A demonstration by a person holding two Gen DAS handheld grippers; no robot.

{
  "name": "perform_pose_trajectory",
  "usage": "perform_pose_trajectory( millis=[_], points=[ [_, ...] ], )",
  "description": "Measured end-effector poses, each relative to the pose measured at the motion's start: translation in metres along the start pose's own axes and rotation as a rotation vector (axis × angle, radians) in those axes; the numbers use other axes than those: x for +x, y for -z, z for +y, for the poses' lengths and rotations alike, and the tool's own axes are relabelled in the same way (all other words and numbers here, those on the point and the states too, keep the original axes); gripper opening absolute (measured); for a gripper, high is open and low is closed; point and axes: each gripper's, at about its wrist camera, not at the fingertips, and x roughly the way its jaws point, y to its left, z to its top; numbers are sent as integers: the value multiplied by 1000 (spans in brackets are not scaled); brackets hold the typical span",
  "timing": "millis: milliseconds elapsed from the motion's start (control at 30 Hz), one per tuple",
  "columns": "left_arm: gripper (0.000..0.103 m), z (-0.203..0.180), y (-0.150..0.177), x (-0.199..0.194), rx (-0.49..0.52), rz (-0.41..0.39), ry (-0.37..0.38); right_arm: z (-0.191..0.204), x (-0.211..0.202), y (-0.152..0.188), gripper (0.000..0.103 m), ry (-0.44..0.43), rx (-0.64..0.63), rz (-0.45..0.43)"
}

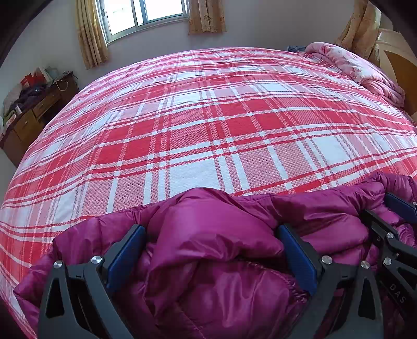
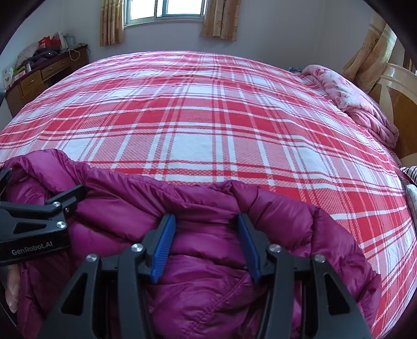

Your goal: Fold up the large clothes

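Two fisheye views, each looking forward along a tool's fingers, low and close over a purple padded jacket (image 1: 221, 260) at the near edge of a bed (image 1: 208, 117). Both face across the red plaid bedspread toward a window (image 2: 166, 10) on the far wall. The left view sits left of the right one. Each catches the other tool at its edge. Both share the bed, window and wooden dresser (image 2: 44, 75).

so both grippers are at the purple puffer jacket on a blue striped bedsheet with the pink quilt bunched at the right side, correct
Not quite: the bedsheet is red and white plaid, not blue striped, as both wrist views show. The rest holds: the left gripper and right gripper are both at the purple puffer jacket, and the pink quilt is bunched at the right side.
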Motion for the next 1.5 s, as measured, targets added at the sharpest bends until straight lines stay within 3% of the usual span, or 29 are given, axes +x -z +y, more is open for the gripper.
perform_pose_trajectory(
  millis=[967, 1033, 1100, 1267, 1500],
  points=[
    [102, -3, -3, 1, 16, 6, -26, 3, 0, -1, 54, 28, -32, 15],
    [102, 4, -6, -6, 6, 22, -9, 0, -8, -3, 57, 30, -52, 9],
    [102, 12, -2, -26, -12, 6, 23, -13, -27, -1, 66, 27, -27, -15],
    [102, 34, 30, -84, -3, -51, 39, -42, -70, 24, 66, 11, 32, -43],
    [102, 68, 112, -142, -45, -45, 86, -55, -126, 93, 69, -21, 55, -30]
  ],
)
